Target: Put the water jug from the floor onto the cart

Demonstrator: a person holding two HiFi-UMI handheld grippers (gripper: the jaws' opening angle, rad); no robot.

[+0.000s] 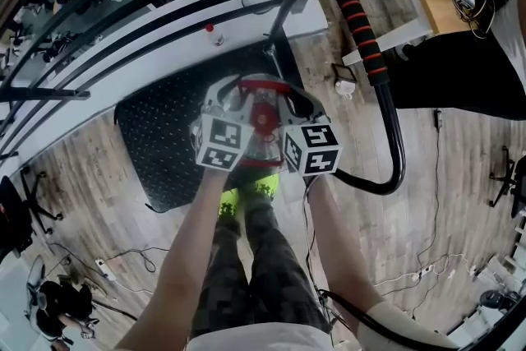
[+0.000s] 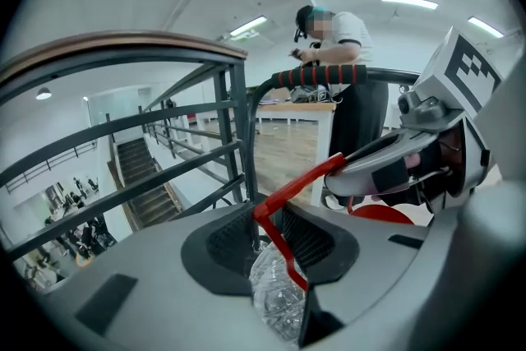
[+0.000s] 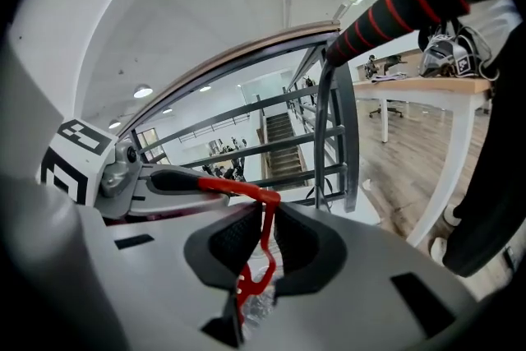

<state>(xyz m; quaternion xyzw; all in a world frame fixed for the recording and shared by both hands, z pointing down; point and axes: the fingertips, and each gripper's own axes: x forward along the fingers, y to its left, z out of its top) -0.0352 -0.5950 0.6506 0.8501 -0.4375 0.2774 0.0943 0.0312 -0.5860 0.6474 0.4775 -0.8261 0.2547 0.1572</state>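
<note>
You have the water jug [image 1: 261, 121] held between both grippers, right in front of your shoes [image 1: 246, 195] and over the near edge of the cart's black platform [image 1: 160, 136]. The head view does not show whether its base touches the platform or hangs just above it. Your left gripper [image 2: 275, 247] has its jaws clamped on the top of the jug: crinkled clear plastic fills the gap between the pads, and the red handle [image 2: 300, 181] runs up out of that gap and across to the other gripper. Your right gripper [image 3: 259, 247] has its jaws clenched almost fully together on the thin red handle, which bends down between the pads with a bit of clear plastic beneath it. The two grippers sit side by side, marker cubes toward you, jaws pointing away and downward. The cart's push bar [image 1: 364, 37], with its red-striped grip, curves round on your right above the wooden floor [image 1: 444, 201].
</note>
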